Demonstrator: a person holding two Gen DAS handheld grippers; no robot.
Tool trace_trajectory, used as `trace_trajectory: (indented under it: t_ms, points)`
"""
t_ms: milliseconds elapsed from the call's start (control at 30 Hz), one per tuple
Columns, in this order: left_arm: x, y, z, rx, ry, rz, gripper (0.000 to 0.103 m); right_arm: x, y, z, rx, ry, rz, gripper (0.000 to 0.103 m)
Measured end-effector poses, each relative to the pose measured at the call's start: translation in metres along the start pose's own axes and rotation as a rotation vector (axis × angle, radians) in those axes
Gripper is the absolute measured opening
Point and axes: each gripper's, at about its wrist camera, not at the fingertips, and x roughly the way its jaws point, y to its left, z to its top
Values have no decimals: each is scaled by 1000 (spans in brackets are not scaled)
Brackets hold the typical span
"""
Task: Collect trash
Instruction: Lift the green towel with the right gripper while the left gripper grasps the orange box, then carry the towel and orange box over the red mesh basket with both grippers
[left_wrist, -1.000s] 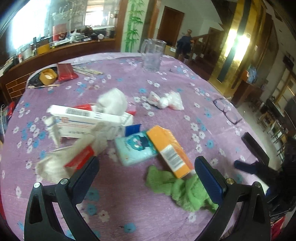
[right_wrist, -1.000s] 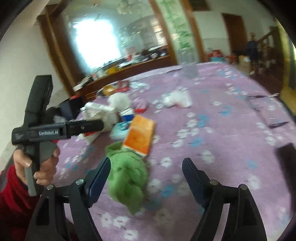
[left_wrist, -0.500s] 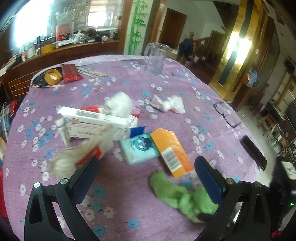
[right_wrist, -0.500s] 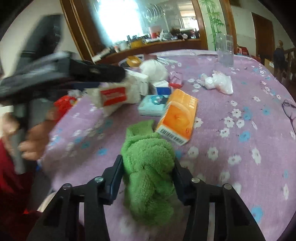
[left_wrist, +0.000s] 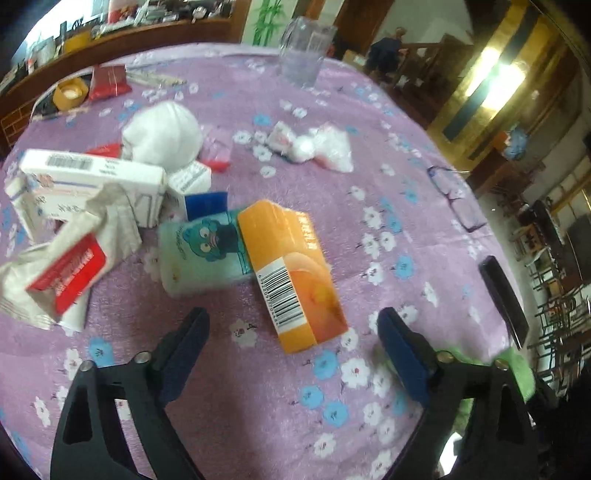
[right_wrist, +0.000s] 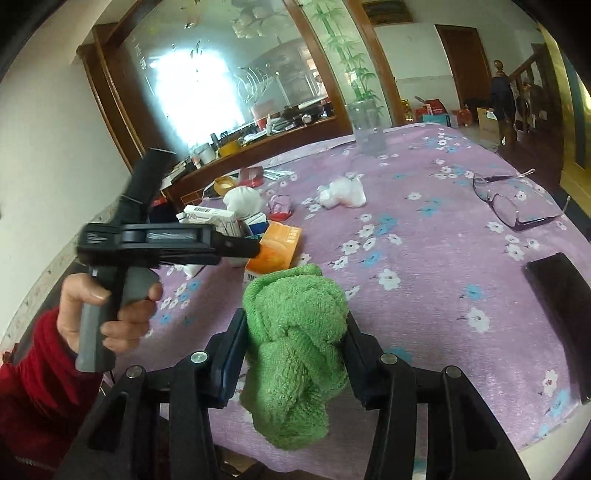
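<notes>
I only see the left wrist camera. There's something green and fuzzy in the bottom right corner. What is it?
Observer: A green towel, bunched up and pinched in the right gripper.
Operator: Is anybody near the table?
Observer: A hand in a red sleeve, left of the towel, gripping a grey handle.
Operator: The glasses look blurry here. Are they folded?
Observer: No, the glasses lie with both arms spread open.

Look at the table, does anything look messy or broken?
Yes. A torn white wrapper with a red label lies ripped open at the left edge of the pile. The orange box lies tipped across the blue tissue pack. A crumpled white wad sits apart on the purple tablecloth.
</notes>
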Motion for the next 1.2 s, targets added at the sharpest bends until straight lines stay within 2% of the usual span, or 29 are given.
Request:
trace_trajectory:
  t_ms: [133,233,267,300,367,433,600,867,1200]
  points:
    - [19,1,6,-43,37,-34,76,-7,-5,-1,13,-19,10,52]
    - [30,-1,7,-52,55,-43,52,-12,-8,-4,23,-25,11,52]
    - [32,-2,7,-50,52,-42,47,-11,-8,-4,27,-27,10,52]
    - [32,-3,7,-45,39,-38,37,-13,-9,-5,31,-28,10,52]
    - [34,-4,6,-38,57,-75,23,-12,-10,-6,37,-29,4,52]
    - [34,-3,2,-33,50,-88,22,-12,-11,-6,45,-29,-7,52]
    - [13,-3,-13,39,-23,-69,22,-7,-8,-5,54,-36,-41,52]
    - [-51,3,-45,156,-234,36,22,14,14,3,37,-28,-61,52]
    - [-106,49,-76,122,-327,92,22,40,61,16,-31,-12,-14,52]
